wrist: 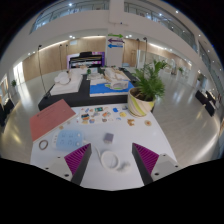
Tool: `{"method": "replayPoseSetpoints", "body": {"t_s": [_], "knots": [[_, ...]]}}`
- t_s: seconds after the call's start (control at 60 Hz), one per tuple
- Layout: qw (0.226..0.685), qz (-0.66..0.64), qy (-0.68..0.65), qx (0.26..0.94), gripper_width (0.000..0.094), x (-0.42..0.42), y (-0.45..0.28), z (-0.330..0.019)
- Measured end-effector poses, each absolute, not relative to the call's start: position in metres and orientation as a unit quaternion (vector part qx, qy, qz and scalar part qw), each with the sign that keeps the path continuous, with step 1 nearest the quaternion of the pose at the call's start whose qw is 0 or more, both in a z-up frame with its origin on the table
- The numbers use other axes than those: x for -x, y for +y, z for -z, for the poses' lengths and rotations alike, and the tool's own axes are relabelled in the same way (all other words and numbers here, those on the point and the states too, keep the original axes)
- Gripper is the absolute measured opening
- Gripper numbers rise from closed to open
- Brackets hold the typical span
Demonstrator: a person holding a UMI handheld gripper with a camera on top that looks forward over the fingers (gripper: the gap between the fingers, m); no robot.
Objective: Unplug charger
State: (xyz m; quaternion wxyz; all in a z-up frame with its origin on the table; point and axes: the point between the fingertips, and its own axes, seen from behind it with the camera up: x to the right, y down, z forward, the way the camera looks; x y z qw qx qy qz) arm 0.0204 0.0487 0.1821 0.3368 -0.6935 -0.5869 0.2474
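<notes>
On the white table [170,150], a white coiled cable [109,158] lies between my fingers. Just beyond it sits a small grey block [108,137], possibly the charger; I cannot tell what it is plugged into. My gripper [111,160] is open and holds nothing. Its magenta pads [76,157] stand wide apart on either side of the cable without touching it.
Several small items [100,116] are scattered across the table's middle. A potted plant in a yellow pot [143,96] stands at the right, a reddish-brown board [50,119] and a white ring [43,144] at the left, and a blue sheet [103,88] further back. Beyond the table is a wide hall.
</notes>
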Motion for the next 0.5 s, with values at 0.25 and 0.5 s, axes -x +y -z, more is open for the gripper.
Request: {"method": "replayPoseSetpoints", "body": {"t_s": [0.25,0.5], "knots": [[0.329,-0.241,-0.595,0.693,0.0849,-0.143,0.026,-0.209],[0.32,-0.258,-0.616,0.672,0.0853,-0.151,0.004,-0.202]]}}
